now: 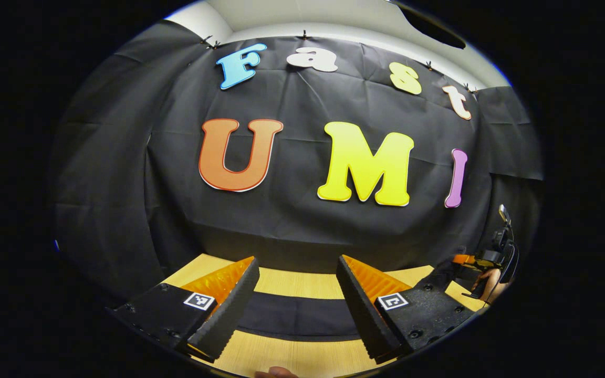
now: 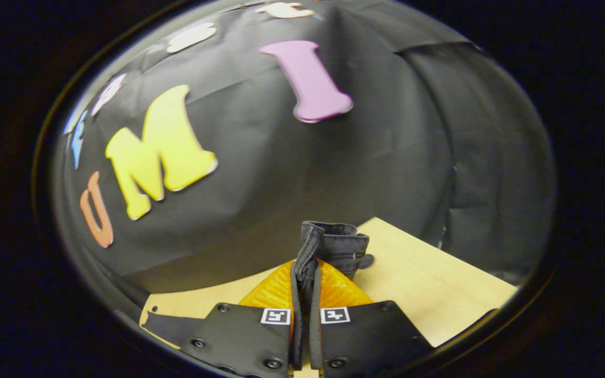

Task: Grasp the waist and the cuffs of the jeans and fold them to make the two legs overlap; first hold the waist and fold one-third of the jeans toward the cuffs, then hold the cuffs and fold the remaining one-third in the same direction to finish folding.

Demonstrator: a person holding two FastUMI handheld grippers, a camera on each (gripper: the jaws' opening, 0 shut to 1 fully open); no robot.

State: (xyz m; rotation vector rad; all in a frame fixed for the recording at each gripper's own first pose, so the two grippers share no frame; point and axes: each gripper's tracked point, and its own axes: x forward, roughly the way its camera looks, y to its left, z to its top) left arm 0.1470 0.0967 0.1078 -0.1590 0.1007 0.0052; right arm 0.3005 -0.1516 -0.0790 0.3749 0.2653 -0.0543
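In the left gripper view my left gripper (image 1: 297, 268) is open and held above the table, its fingers wide apart with nothing between them. Below them a dark strip of the jeans (image 1: 297, 315) lies flat across the wooden table (image 1: 292, 283). At the far right edge of that view the other gripper (image 1: 491, 260) and the hand holding it show. In the right gripper view my right gripper (image 2: 308, 268) is shut on a bunched dark edge of the jeans (image 2: 334, 244), lifted above the table (image 2: 428, 283). Which end of the jeans this is I cannot tell.
The black cloth wall (image 1: 281, 210) stands close behind the table's far edge. A fingertip (image 1: 276, 373) shows at the bottom of the left gripper view. In the right gripper view the table's right corner (image 2: 507, 289) meets the cloth wall.
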